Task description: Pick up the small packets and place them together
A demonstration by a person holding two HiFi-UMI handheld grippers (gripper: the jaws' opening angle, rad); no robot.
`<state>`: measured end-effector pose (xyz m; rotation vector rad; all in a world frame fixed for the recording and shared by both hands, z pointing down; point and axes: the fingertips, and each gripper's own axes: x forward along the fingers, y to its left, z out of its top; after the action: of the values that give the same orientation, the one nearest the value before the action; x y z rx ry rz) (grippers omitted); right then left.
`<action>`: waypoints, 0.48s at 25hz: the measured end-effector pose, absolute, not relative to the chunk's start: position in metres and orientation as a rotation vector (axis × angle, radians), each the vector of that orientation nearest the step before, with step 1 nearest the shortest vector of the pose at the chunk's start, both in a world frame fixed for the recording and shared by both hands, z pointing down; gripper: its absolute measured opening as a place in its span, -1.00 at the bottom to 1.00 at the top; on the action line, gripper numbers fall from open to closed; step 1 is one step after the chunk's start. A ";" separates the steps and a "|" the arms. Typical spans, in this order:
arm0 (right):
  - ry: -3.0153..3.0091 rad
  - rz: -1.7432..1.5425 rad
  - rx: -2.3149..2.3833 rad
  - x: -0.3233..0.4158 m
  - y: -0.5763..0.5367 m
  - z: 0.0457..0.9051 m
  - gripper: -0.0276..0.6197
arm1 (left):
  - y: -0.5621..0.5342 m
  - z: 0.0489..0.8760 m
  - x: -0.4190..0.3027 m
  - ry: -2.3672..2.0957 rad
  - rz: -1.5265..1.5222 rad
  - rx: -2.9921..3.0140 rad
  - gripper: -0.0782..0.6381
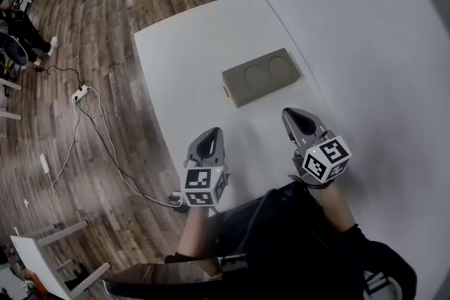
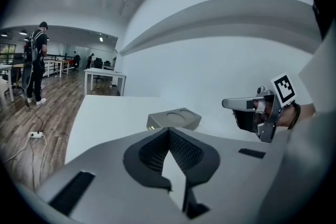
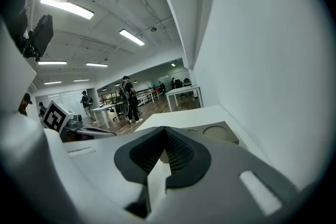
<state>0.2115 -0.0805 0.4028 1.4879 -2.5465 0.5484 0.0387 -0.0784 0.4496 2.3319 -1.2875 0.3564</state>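
Wood flooring fills the left of the head view, where one white power strip lies among trailing cables. Right of it stands one white desk, its long side running away toward the far wall.

Over the near end of the desk hangs the left gripper, pointing toward the far end and a little downward. Its fingers are pressed together with nothing between them.

Further right and farther off, a single grey-beige tray with two round recesses lies flat on the desk, both recesses bare.

Right of that, the right gripper hovers level with the left one and well apart from it. Its fingers are likewise together and empty. A plain white wall closes the scene at the right.

No small packets show in any view: none on the desk, in the tray or in either gripper. So the count is two grippers, one tray and no packets in sight.

The step in hand looks like the first approach. To do it well, the person would probably need to find the packets first, perhaps by turning the head. Each gripper's fingers would then have to part before coming down on a packet, with the tray a likely gathering spot.
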 end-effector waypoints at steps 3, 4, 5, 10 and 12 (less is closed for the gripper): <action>-2.549 0.560 1.453 0.217 -0.095 0.403 -0.94 | -0.101 0.447 0.048 -1.270 0.324 2.392 -0.79; -2.548 0.557 1.444 0.219 -0.100 0.403 -0.93 | -0.110 0.447 0.050 -1.272 0.325 2.410 -0.79; -2.545 0.556 1.438 0.221 -0.105 0.404 -0.93 | -0.119 0.450 0.051 -1.270 0.331 2.428 -0.79; -2.538 0.577 1.405 0.226 -0.121 0.416 -0.93 | -0.150 0.479 0.062 -1.153 0.457 2.533 -0.45; -2.531 0.590 1.390 0.225 -0.127 0.420 -0.93 | -0.160 0.493 0.066 -1.086 0.562 2.577 -0.45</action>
<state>0.2253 -0.1273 0.4205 1.3896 -2.5313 0.5901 0.0663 -0.1596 0.4932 2.5773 -1.0859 0.5624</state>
